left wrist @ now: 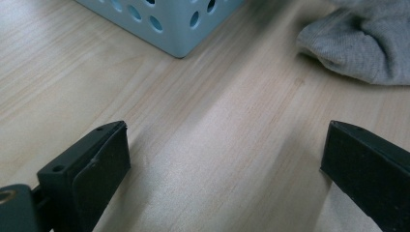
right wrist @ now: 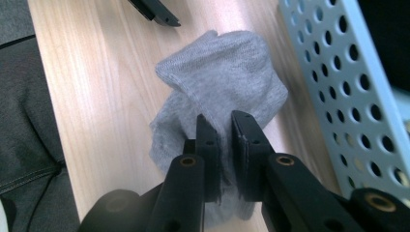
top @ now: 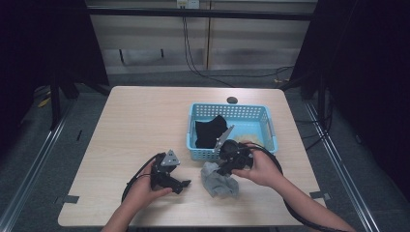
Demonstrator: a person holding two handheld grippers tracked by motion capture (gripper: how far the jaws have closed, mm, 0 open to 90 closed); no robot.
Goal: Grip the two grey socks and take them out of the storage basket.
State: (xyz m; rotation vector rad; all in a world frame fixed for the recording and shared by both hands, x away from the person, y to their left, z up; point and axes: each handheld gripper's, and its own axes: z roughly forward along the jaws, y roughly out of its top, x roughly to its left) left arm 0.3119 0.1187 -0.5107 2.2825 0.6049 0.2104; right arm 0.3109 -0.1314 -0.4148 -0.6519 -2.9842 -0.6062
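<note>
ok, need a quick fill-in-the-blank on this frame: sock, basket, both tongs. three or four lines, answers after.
1. The right tongs are shut on the ____ sock.
2. The left tongs are ____, with bare table between them.
3. The sock lies on the table, outside the ____ basket.
4. Inside the basket lies a ____ cloth.

Missing words: grey; open; blue; black

I can't make out any readable text, labels, brand marks or numbers anywhere on my feeds, not even on the gear itself.
</note>
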